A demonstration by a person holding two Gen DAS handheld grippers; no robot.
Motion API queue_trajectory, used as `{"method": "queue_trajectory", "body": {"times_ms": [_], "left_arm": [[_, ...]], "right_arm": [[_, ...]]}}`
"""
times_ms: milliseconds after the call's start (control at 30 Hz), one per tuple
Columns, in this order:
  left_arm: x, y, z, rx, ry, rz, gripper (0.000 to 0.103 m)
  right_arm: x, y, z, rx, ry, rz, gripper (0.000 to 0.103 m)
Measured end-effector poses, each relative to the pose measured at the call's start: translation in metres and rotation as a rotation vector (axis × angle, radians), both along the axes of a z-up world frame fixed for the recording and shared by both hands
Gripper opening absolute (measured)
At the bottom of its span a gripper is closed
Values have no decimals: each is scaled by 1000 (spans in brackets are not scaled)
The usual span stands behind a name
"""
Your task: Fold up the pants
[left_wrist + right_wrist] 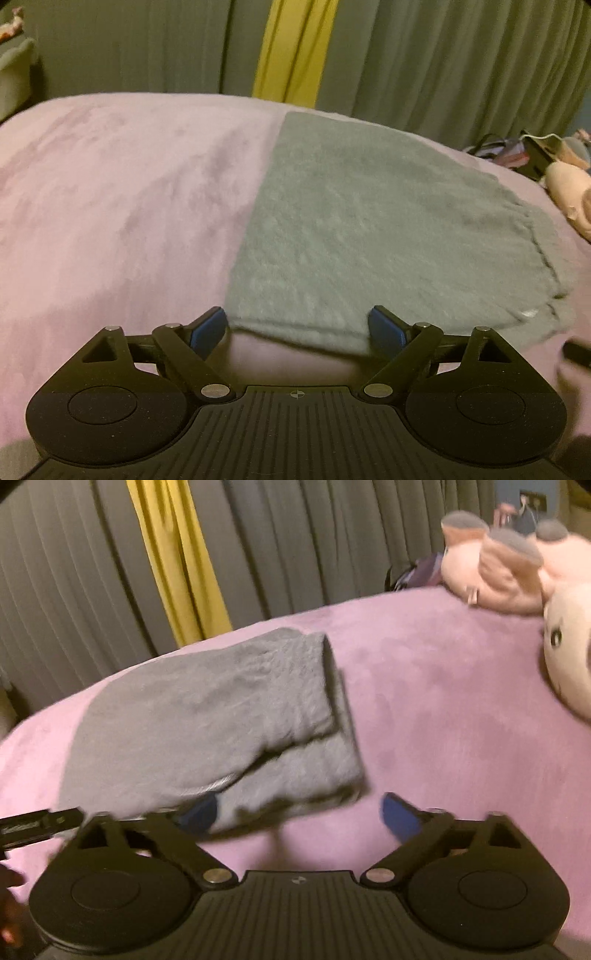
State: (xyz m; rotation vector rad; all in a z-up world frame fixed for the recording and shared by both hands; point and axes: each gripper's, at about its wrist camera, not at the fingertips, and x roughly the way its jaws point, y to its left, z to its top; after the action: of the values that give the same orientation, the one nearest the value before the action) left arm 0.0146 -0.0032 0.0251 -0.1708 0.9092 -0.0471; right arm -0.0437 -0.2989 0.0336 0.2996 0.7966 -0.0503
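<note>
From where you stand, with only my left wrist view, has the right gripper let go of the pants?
Observer: Yes. The right gripper is open, its pads pressing nothing.
Operator: What does the right end of the pants look like?
Observer: The gray pants are folded, one layer lying over another at that end.
Operator: Anything close on that side?
Observer: A pink plush toy lies on the purple blanket, apart from the pants.

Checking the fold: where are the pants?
The folded pants lie on the pink blanket, left of the plush toy, before the curtain.
</note>
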Motion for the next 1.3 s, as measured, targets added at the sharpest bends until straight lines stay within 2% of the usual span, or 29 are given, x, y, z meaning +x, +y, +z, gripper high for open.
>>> {"method": "queue_trajectory", "body": {"times_ms": [67, 167, 267, 333, 433, 567, 700, 833, 1033, 1167, 1300], "left_arm": [[-7, -3, 1, -19, 28, -38, 92], [-23, -15, 0, 13, 75, -111, 92], [-40, -27, 3, 67, 71, -160, 92], [-50, -31, 5, 68, 65, -178, 92], [-61, -33, 5, 79, 65, -183, 92], [-62, -37, 12, 157, -10, -148, 92], [-59, -33, 16, 115, -40, -128, 92], [-53, -32, 15, 96, -15, -106, 92], [-44, -35, 7, 112, -4, -84, 92], [-41, -46, 1, 183, -16, -118, 92], [-35, -47, -8, 155, 32, -136, 91]], "right_arm": [[-8, 6, -3, 10, 52, 39, 99], [-23, 16, -16, -16, 153, 83, 99], [-27, 26, -23, -59, 241, 73, 99], [-24, 35, -22, -98, 281, 64, 99], [-30, 49, -14, -122, 239, 114, 99], [-30, 68, -3, -213, 206, 203, 99], [-28, 79, 13, -276, 165, 206, 99], [-20, 83, 21, -264, 132, 208, 99], [-12, 78, 7, -198, 7, 194, 99], [-5, 79, -15, -254, 49, 206, 99], [-1, 78, -22, -220, 50, 211, 99]]}}
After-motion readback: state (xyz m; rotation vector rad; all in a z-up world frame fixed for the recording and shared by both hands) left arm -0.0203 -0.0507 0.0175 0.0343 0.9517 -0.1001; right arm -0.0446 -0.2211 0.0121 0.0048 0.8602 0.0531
